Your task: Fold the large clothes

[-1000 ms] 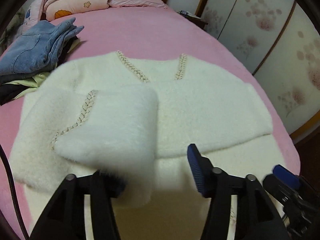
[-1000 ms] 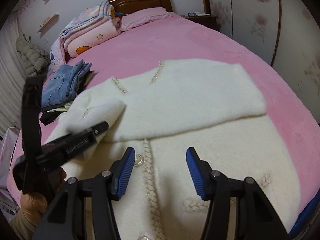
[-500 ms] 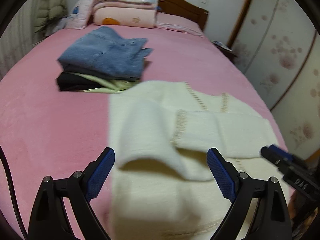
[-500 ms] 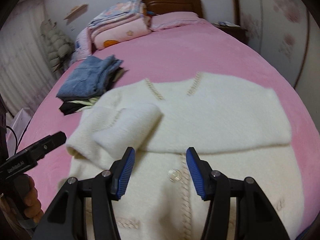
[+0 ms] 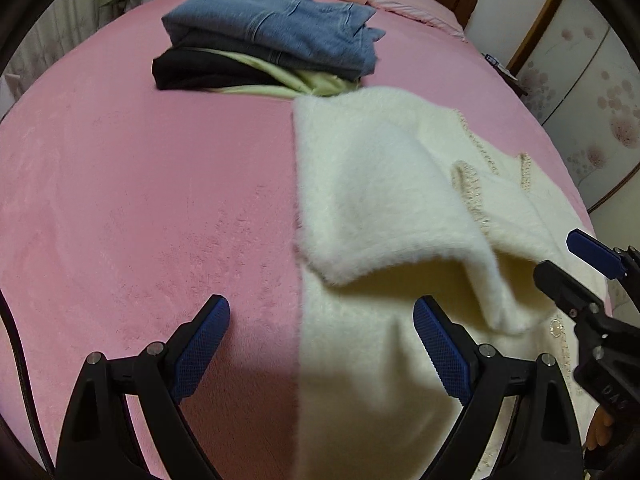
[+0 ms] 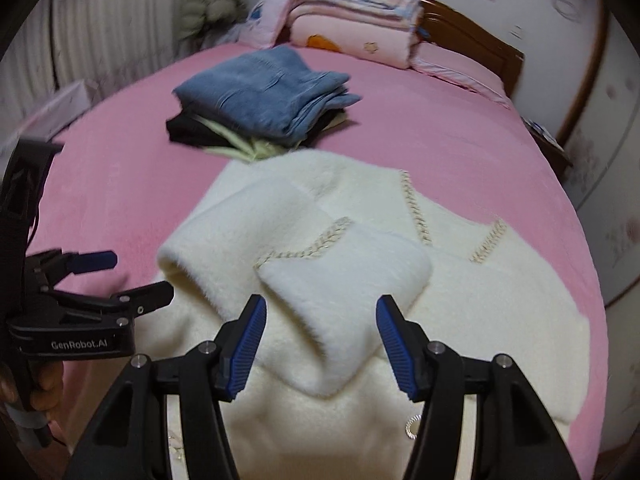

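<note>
Now, starting at the left: the left claw [image 5: 320,344] hovers low over the pink bed [image 5: 140,200], its blue pads spread wide and gripping nothing. One pad sits above bare bedspread, the other above the near left edge of the white fuzzy cardigan [image 5: 380,208], so it looks lined up to take that side edge for the next fold. Beyond it, at the far side, a stack of folded clothes [image 5: 272,32] with jeans on top waits out of the way, presumably finished work, just touching the cardigan's far corner.

Moving to the middle: the cardigan lies spread on the bed, its left sleeve [image 6: 344,280] folded in across the chest, the braided trim showing along it. That sleeve sits puffed up rather than flat, casting a shadow underneath, and probably wants smoothing.

Over to the right: the right claw [image 6: 320,344] hangs directly over the sleeve cuff, pads apart at a moderate width, empty too. Its placement suggests pressing or re-gripping the cuff.

What can't be made out: the cardigan's lower hem is cut off beneath both claws, the right sleeve's lie is hard to read, and the right-wrist view is motion-blurred toward the headboard [image 6: 472,44]. A small ring-shaped button [image 6: 412,426] peeks beside the right claw's arm.
</note>
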The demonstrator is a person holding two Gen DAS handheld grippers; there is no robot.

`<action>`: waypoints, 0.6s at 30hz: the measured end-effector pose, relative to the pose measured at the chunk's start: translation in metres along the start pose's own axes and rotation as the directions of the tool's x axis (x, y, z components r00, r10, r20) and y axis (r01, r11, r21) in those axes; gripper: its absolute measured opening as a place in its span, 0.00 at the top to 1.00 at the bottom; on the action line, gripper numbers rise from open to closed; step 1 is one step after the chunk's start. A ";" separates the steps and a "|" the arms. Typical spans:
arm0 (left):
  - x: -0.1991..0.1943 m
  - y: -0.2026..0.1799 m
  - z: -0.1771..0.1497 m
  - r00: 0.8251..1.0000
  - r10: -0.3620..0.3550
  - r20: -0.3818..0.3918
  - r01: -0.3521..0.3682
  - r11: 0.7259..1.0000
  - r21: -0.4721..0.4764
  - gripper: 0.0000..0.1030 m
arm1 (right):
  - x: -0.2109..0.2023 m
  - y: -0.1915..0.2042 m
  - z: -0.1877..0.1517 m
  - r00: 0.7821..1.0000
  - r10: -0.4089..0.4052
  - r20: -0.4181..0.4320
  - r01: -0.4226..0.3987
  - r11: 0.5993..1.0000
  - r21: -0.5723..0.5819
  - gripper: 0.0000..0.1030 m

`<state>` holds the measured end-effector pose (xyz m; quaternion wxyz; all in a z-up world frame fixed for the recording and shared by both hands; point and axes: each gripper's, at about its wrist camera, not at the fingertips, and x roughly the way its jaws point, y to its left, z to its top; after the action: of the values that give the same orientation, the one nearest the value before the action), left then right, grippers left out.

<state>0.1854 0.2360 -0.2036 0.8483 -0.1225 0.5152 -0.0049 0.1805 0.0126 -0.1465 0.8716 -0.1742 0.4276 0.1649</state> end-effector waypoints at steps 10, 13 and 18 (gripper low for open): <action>0.025 0.004 0.014 1.000 0.023 -0.014 -0.023 0.999 -0.045 0.19 | 0.056 0.013 0.008 0.980 -0.169 -0.108 0.151 0.976 -0.154 0.87; 0.032 0.000 0.020 1.000 0.011 -0.022 -0.012 0.999 -0.050 0.37 | 0.039 -0.011 0.024 0.989 -0.129 -0.072 0.125 0.990 -0.066 0.91; 0.038 -0.006 0.020 1.000 -0.009 -0.026 0.007 0.998 -0.061 0.53 | -0.016 -0.083 0.052 0.976 -0.176 0.125 0.155 0.975 0.162 0.92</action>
<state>0.2213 0.2294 -0.2266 0.8373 -0.1504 0.5256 0.0059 0.2431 -0.0401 -0.0903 0.9206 -0.1309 0.3611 0.0703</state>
